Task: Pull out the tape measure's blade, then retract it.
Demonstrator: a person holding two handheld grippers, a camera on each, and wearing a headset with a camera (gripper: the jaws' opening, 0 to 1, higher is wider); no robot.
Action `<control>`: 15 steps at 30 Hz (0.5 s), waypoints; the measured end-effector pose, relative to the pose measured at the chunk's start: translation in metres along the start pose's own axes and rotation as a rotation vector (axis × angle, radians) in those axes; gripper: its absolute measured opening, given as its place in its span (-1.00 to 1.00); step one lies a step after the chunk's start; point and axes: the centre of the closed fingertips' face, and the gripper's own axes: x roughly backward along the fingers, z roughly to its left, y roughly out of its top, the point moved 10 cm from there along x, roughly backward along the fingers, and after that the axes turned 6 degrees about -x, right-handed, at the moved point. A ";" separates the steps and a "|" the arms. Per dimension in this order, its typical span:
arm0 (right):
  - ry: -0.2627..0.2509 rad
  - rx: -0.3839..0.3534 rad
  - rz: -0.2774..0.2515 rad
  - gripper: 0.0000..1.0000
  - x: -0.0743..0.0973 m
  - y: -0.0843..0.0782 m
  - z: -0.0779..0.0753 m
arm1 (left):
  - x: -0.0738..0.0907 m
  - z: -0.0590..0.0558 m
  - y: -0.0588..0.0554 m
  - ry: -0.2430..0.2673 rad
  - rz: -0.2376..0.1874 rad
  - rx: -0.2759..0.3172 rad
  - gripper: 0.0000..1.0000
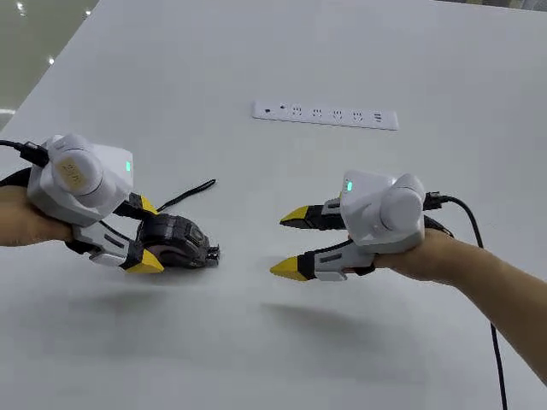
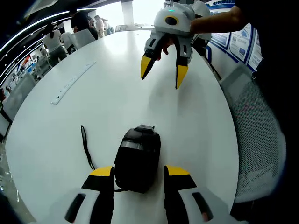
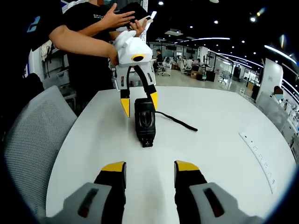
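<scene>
The tape measure (image 1: 178, 239) lies on the white table (image 1: 256, 342), and the left gripper (image 1: 145, 233) holds it: the two jaws press on the black case from both sides, near its back end. The blade is not pulled out; its small hook (image 1: 214, 253) sits at the mouth of the case, which faces the right gripper (image 1: 291, 243). That one hovers near, jaws wide apart and empty, tips pointing toward the hook but not touching it. The thin strap (image 1: 188, 195) lies behind the case. I judge the task is at its beginning: the hook must be caught, the blade drawn out, then let back in.
</scene>
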 end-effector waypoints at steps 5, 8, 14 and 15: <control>0.020 0.004 0.011 -0.24 -0.014 0.001 -0.003 | -0.004 0.004 -0.001 -0.005 0.027 -0.022 -0.31; 0.032 0.002 0.014 -0.25 -0.023 0.002 -0.004 | -0.006 0.006 -0.004 -0.013 0.063 -0.044 -0.39; 0.052 -0.002 0.017 -0.29 -0.040 0.003 -0.003 | -0.005 0.007 -0.005 -0.024 0.061 -0.048 -0.40; 0.054 0.000 0.019 -0.30 -0.042 0.003 -0.002 | -0.005 0.007 -0.005 -0.025 0.061 -0.047 -0.41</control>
